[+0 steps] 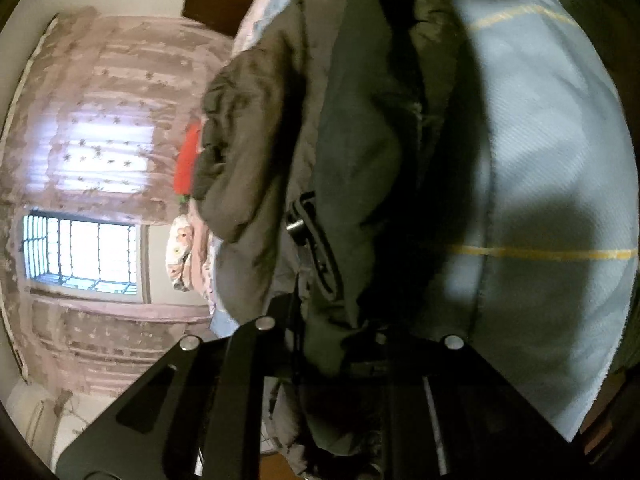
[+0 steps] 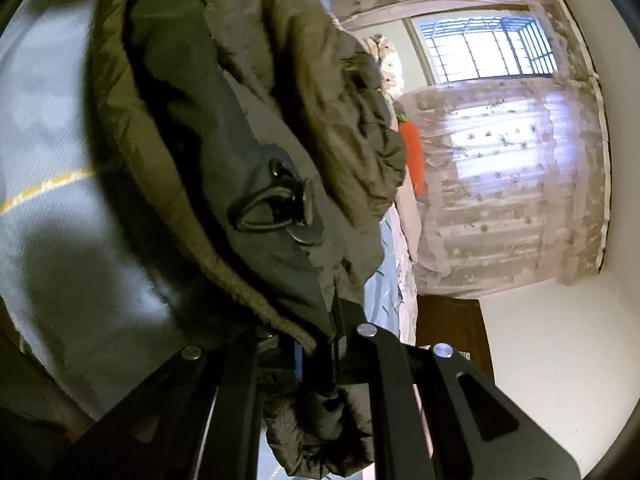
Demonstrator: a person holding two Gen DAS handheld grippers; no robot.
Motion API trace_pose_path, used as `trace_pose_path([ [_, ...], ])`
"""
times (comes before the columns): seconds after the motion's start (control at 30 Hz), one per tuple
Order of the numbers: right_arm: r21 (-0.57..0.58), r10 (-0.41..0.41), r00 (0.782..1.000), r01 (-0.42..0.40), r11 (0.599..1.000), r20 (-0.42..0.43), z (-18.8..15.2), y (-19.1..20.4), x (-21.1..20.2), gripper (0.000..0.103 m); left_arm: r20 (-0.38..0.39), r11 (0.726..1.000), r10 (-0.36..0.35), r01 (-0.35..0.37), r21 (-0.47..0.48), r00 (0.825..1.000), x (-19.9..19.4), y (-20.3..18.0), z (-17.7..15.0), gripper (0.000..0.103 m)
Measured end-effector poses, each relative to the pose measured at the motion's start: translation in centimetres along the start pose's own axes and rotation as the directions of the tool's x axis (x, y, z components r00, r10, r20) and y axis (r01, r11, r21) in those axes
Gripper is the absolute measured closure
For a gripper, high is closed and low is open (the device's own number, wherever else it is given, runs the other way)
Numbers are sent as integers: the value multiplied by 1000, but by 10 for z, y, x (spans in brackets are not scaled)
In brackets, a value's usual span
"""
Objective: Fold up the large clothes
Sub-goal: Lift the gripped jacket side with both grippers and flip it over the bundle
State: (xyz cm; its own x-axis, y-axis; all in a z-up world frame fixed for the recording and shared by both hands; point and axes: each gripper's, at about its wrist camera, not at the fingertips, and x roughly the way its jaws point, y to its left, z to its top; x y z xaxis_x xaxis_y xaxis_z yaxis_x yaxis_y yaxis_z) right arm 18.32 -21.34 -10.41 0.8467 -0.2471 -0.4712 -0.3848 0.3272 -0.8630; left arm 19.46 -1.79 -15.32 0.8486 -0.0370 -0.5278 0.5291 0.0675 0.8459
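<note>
The left claw (image 1: 320,360) is clenched on the olive jacket (image 1: 344,140), whose padded cloth bunches between its fingers and drapes ahead over the pale blue bed sheet (image 1: 540,160). The right claw (image 2: 324,352) likewise grips the jacket (image 2: 240,120) at a ribbed edge, a black cord toggle (image 2: 276,208) lying just beyond. Farther off, something red (image 2: 412,152) shows beside the lace curtain (image 2: 500,160) and barred window (image 2: 488,48).
</note>
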Motion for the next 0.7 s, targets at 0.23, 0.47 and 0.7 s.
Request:
trace_pose_path([
  [0.23,55,22,1000,-22,998,-2,13,-46,2,94,-8,993,78,-78,-93,997,-2,51,11,90],
  [0.47,44,30,1000,-31,999,8,27,-83,13,94,-27,985,126,-129,-114,992,6,81,19,89],
  [0.7,37,38,999,-39,999,30,46,-124,35,94,-52,986,120,-125,-113,991,33,126,21,86],
])
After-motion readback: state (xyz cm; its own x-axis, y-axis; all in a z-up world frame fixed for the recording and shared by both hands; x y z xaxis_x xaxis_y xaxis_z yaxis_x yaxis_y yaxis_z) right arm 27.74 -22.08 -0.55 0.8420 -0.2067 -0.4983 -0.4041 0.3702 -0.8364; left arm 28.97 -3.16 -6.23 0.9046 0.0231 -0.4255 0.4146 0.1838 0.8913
